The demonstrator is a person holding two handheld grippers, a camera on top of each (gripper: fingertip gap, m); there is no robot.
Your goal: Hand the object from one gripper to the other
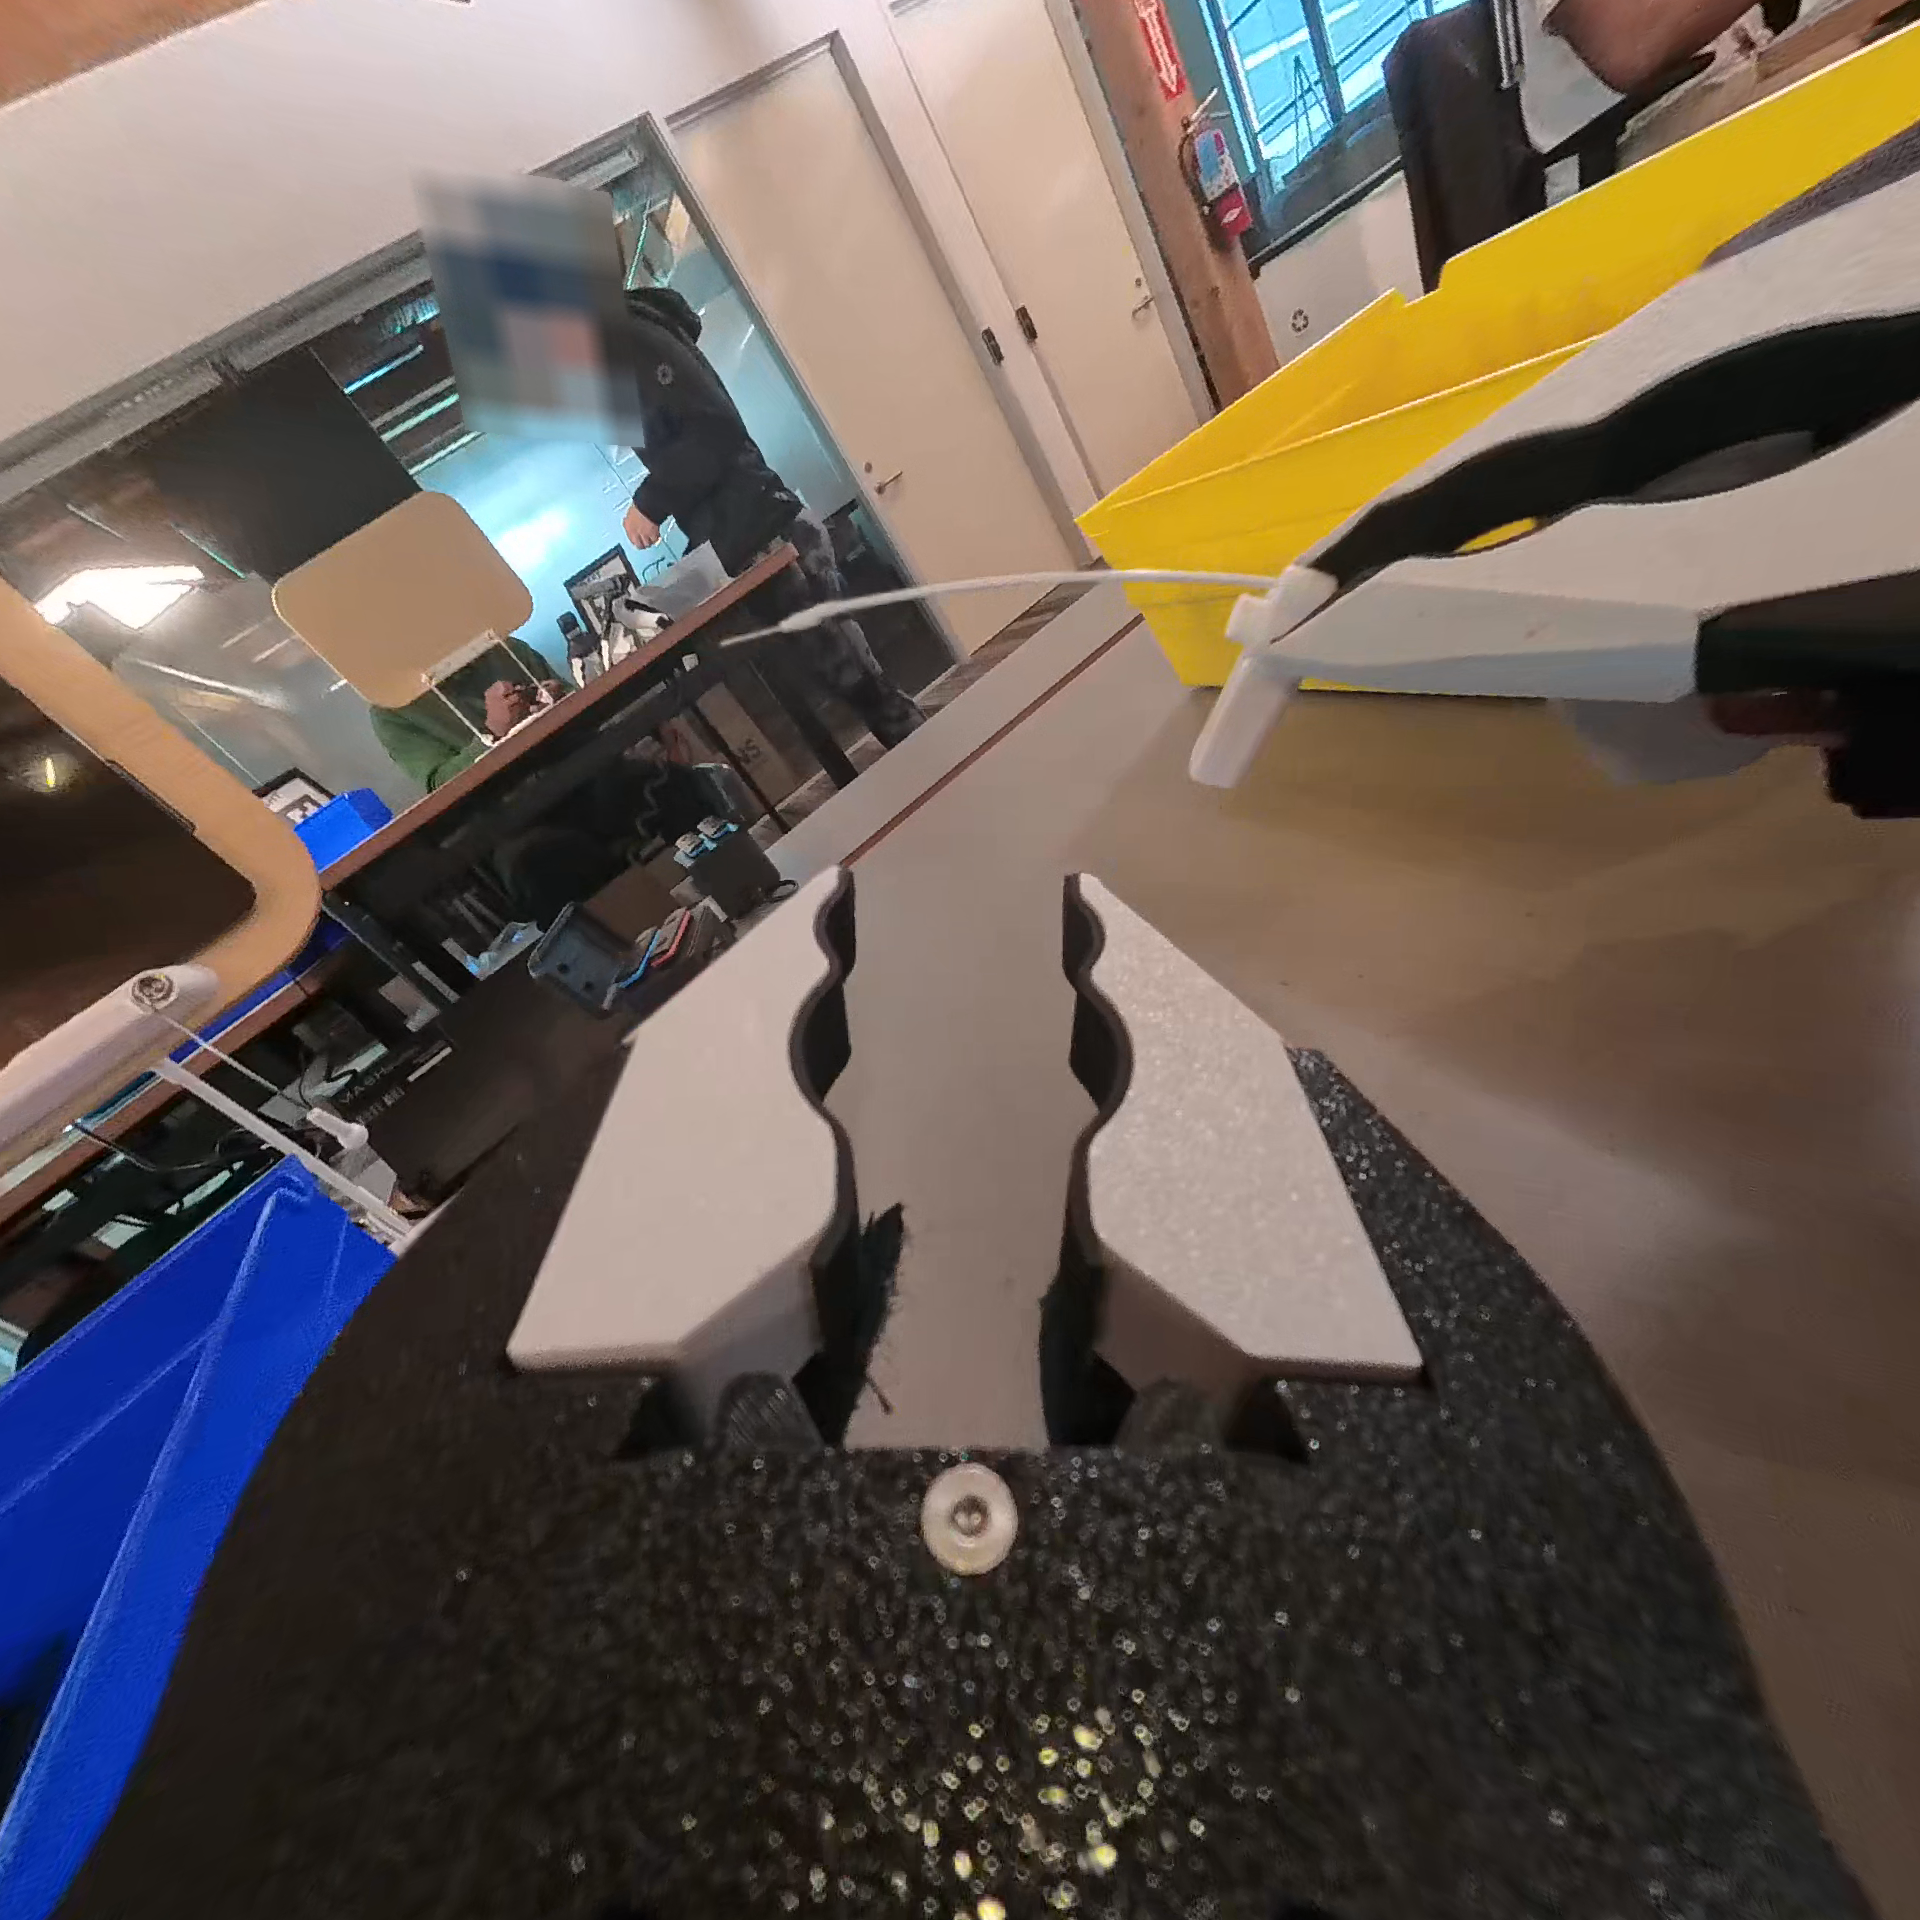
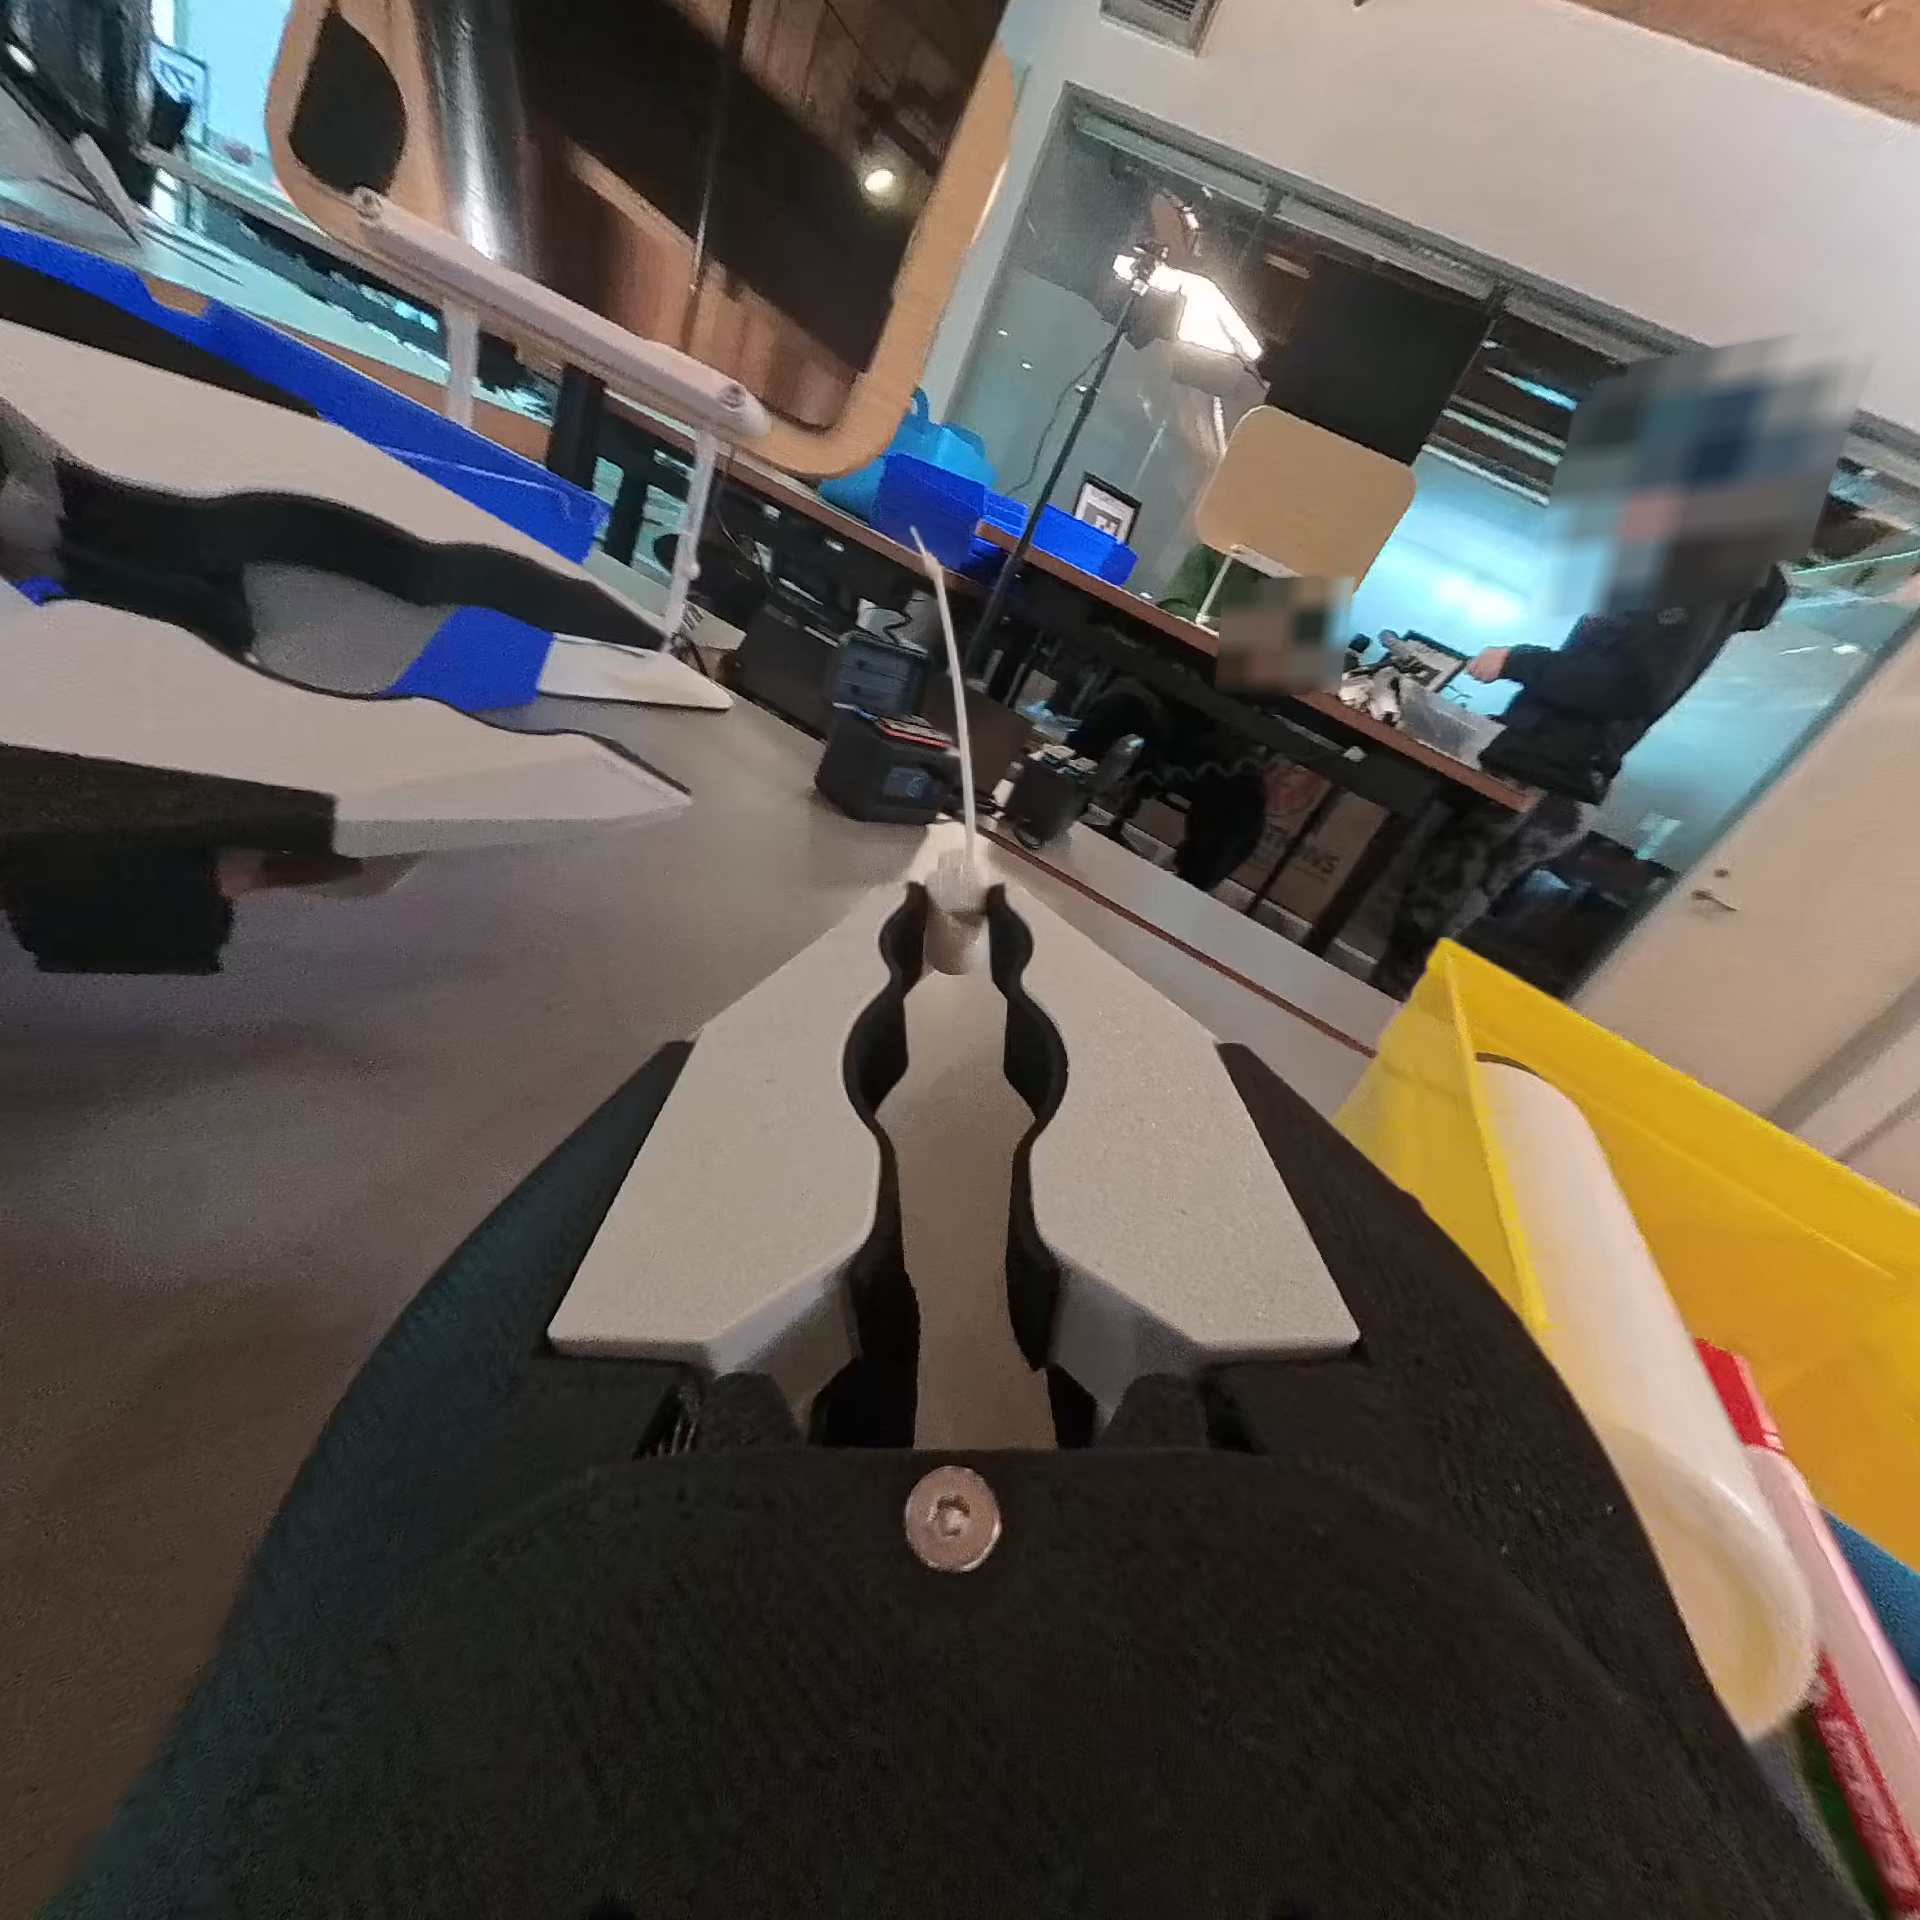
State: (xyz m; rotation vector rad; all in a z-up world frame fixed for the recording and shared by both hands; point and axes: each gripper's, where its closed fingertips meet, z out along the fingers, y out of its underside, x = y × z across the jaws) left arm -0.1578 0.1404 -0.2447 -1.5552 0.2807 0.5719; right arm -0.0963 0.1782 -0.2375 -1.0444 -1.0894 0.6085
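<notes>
A white zip tie (image 2: 954,920) with a blocky head and a thin, curved tail is pinched at its head between the tips of my right gripper (image 2: 956,904), which is shut on it above the grey table (image 2: 260,1143). In the left wrist view the right gripper (image 1: 1278,613) reaches in from the right with the tie's head (image 1: 1247,675) in its tips and the tail (image 1: 935,592) pointing left. My left gripper (image 1: 961,894) is open and empty, below and left of the tie. It also shows at the left of the right wrist view (image 2: 634,738), with its jaws apart.
A yellow bin (image 1: 1351,447) stands on the table behind the right gripper, and in the right wrist view (image 2: 1714,1226) it holds a white tube (image 2: 1621,1403). A blue bin (image 1: 156,1455) stands at the left. A tan-framed panel on a white stand (image 2: 644,208) rises at the table's far edge. People stand at a far table.
</notes>
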